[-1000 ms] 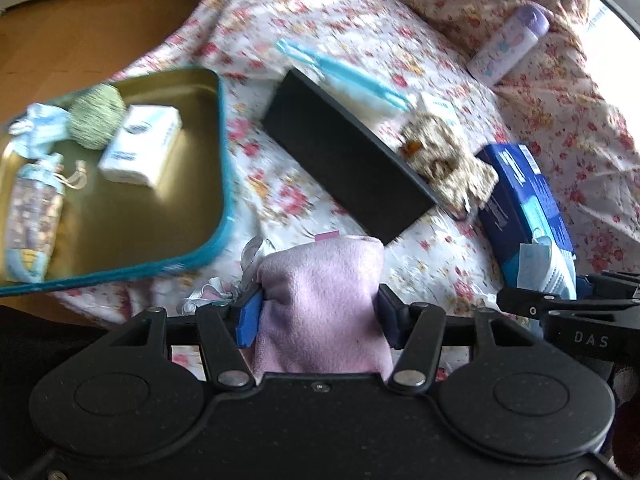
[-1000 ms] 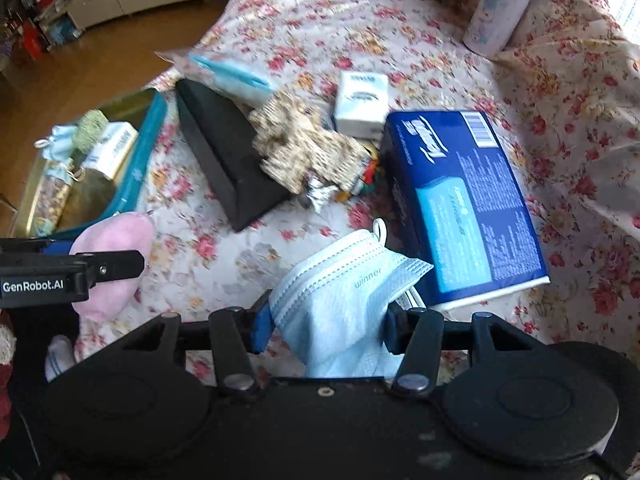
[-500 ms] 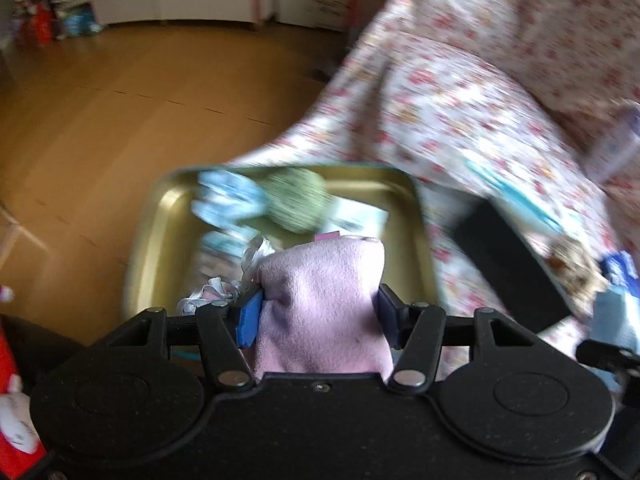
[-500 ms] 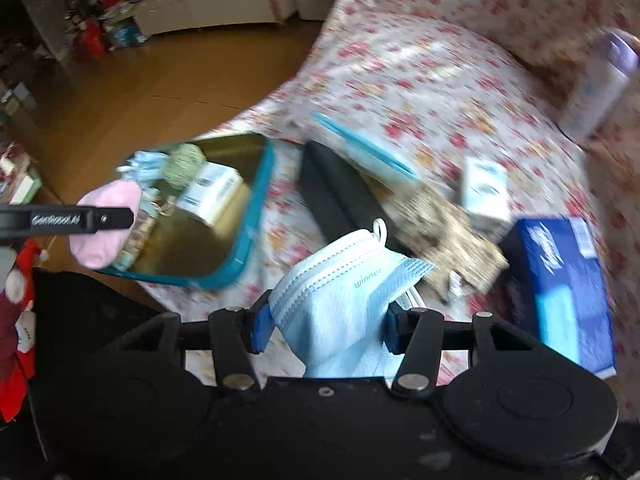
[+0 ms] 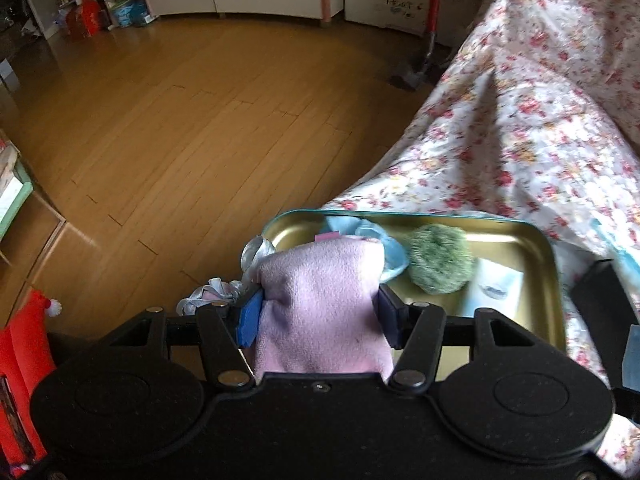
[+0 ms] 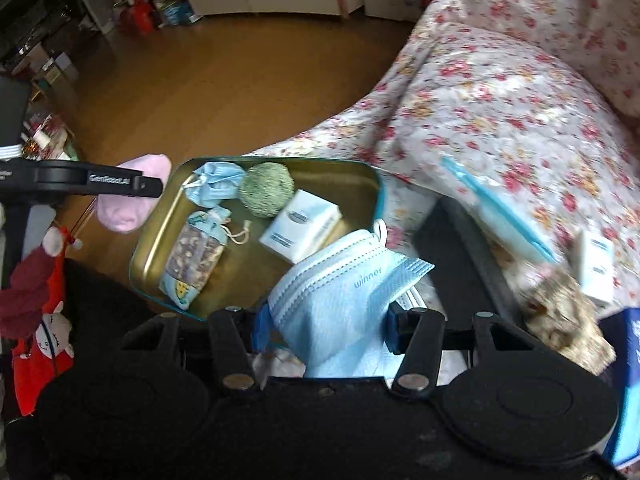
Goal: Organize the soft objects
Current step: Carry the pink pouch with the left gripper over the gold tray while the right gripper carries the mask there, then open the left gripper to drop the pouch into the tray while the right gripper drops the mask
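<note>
The right gripper point(image 6: 324, 316) clamps a blue face mask point(image 6: 340, 304) above the near edge of a gold tray point(image 6: 360, 178). The left gripper point(image 6: 132, 186) holds a pink cloth point(image 6: 128, 212) beside the tray's left rim.

Pink cloth point(image 5: 320, 304); light-blue mask point(image 6: 344, 300); gold tray point(image 6: 160, 236), teal rim; floral sheet point(image 6: 500, 120)

Left gripper point(image 5: 318, 312): pitched steeply down, blue pads point(image 5: 249, 317) pressed into both flanks of a pink cloth pouch point(image 5: 320, 300), which bulges up out of the jaws toward 12 o'clock. Jaws set narrow, no slack showing.

Right gripper point(image 6: 324, 320): same steep downward pitch, pads clamped on a folded blue face mask point(image 6: 340, 288); the mask fans out toward 1 o'clock.

From the right wrist view, the left gripper sits at 9 o'clock, well apart, its black finger point(image 6: 84, 178) lying level across the pouch.
</note>
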`<state>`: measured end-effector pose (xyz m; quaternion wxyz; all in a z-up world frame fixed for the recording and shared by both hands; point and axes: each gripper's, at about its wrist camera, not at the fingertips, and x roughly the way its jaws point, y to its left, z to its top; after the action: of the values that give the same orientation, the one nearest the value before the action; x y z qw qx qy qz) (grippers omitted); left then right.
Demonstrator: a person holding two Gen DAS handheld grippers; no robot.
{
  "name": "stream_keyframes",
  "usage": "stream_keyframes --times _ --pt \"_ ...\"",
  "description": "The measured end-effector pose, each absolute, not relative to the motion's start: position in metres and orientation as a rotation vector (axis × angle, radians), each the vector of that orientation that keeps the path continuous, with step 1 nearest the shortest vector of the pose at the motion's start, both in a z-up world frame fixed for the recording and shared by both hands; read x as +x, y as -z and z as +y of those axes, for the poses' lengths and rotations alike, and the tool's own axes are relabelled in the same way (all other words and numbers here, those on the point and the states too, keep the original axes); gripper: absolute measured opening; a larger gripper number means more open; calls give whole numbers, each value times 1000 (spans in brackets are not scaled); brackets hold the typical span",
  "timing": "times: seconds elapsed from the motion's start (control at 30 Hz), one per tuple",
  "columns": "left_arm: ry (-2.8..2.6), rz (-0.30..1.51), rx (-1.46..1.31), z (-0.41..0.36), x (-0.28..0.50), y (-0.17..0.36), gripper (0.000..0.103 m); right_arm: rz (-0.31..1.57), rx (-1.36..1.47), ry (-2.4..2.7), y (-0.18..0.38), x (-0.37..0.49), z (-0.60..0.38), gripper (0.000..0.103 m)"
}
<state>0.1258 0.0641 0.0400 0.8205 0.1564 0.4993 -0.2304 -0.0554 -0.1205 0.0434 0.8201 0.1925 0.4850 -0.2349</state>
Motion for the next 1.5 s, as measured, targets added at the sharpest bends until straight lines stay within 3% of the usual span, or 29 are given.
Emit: stream_keyframes --times 0.27,0.37,0.5,0.63,0.77,1.5 --pt "483 1120 361 59 148 -10 55 1067 421 465 -23 -17 -123 56" --pt "484 1126 361 59 152 -3 58 1060 428 463 -18 -11 -124 63" --pt "485 1110 357 58 152 -2 66 1067 437 460 -10 -5 -128 65" --pt "494 1100 352 58 151 -4 66 1066 442 453 -7 -5 -129 65" --pt "493 1094 348 58 149 -7 73 1037 443 456 -10 -6 -127 88" --pt "546 1117 387 60 73 -21 73 1083 405 518 -14 -74 -98 88"
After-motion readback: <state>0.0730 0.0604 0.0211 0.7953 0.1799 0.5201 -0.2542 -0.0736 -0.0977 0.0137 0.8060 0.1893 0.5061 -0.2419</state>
